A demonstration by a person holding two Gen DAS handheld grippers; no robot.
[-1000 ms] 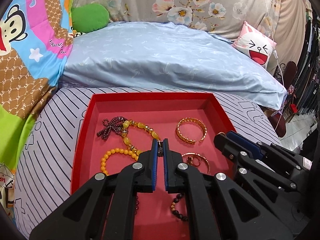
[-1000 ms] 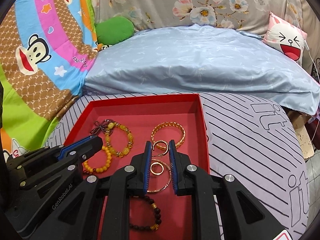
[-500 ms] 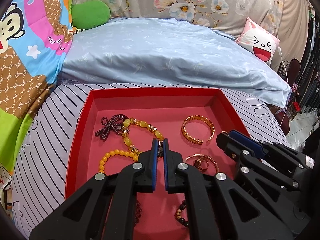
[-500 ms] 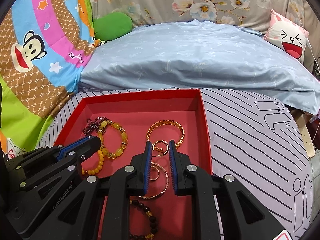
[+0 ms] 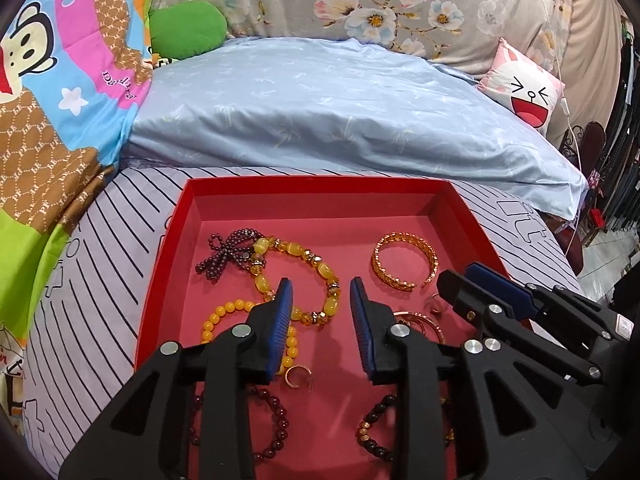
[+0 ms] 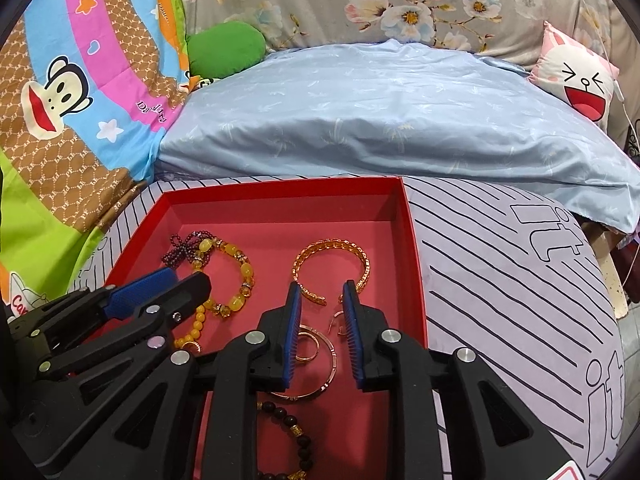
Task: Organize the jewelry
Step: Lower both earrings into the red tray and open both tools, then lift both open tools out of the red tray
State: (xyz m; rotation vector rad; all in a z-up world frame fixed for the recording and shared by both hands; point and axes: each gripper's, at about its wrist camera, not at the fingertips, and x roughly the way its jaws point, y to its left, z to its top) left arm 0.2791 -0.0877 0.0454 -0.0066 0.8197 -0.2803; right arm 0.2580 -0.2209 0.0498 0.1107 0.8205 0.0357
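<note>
Both grippers have spread open, empty: left gripper [image 5: 321, 289] just released a small ring [image 5: 298, 376] (near-left) — next, centre fingers over one piece in the red tray [image 5: 316, 187].

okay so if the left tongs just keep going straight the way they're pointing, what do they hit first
Most likely the yellow glass-bead bracelet lying in the red tray: its near curve sits just ahead of the open left tongs. Depth is unclear, so they might reach the tray floor first.

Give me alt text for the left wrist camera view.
The open left gripper hovers over a red tray on a striped bedspread, holding beaded bracelets, a gold cuff and rings. The right gripper reaches in from the right.
</note>
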